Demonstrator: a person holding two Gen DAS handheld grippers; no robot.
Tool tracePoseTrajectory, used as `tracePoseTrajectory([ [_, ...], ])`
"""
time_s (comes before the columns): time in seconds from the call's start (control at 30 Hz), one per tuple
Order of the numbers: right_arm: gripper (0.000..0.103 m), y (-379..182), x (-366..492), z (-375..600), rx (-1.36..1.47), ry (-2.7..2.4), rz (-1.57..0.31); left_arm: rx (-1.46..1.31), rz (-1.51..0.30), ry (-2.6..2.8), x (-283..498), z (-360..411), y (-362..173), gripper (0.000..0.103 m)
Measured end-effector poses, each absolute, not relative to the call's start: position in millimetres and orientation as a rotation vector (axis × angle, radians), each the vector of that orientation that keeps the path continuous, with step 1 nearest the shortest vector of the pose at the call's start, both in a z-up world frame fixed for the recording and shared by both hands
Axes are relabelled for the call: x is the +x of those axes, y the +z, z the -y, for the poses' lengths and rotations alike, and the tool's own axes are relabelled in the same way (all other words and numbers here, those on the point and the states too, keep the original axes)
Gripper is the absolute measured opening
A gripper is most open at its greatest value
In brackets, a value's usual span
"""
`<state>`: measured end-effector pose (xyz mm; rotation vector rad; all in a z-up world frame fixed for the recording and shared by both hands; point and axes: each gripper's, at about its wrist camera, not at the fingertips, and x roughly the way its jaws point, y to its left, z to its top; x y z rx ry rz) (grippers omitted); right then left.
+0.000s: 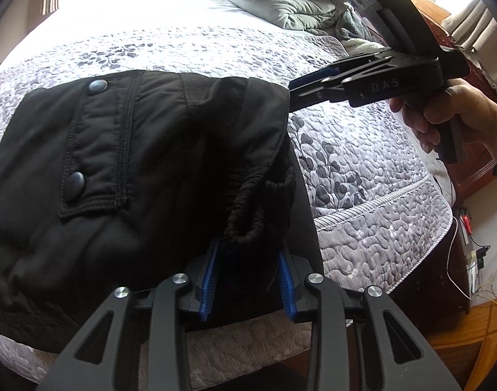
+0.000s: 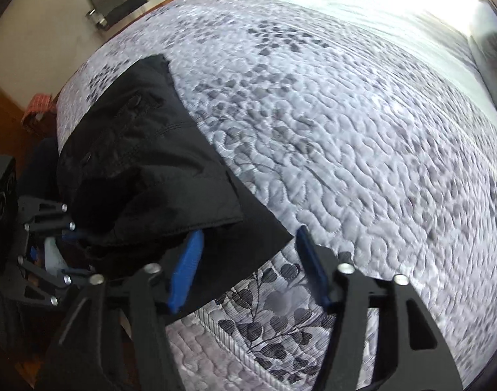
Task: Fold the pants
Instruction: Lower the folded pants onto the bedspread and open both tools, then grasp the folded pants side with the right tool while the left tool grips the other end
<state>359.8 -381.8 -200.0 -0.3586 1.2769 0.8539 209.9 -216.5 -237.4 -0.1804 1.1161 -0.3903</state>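
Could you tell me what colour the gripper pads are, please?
Blue pads, clearest in the right wrist view.

Your black pants (image 1: 144,163) run off the left edge of the left wrist view, and the bunched cloth hides how far your left gripper (image 1: 248,280) bites. In the right wrist view the quilt (image 2: 362,150) smears with blur, and the pants' near end is lost in shadow.
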Motion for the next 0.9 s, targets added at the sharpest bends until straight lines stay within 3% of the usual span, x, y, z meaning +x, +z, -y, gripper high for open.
tracePoseTrajectory([
  [0.27, 0.069, -209, 346, 450, 0.45, 0.715, -1.272, -0.176, -1.097, -0.43, 203, 214, -237, 0.039],
  [0.57, 0.07, -263, 346, 421, 0.737, 0.842, -1.303, -0.265, -1.031, -0.527, 181, 175, -215, 0.059],
  [0.6, 0.067, -267, 349, 418, 0.747, 0.849, -1.305, -0.276, -1.025, -0.524, 179, 167, -212, 0.059],
  [0.63, 0.045, -271, 352, 415, 0.756, 0.871, -1.308, -0.288, -1.021, -0.52, 179, 158, -210, 0.059],
  [0.7, 0.017, -274, 354, 412, 0.734, 0.88, -1.303, -0.304, -1.016, -0.506, 178, 143, -207, 0.06],
  [0.83, 0.012, -276, 349, 428, 0.753, 0.906, -1.266, -0.344, -1.009, -0.47, 185, 106, -204, 0.064],
  [0.9, 0.026, -289, 347, 437, 0.786, 0.875, -1.275, -0.355, -0.997, -0.449, 191, 91, -206, 0.067],
])
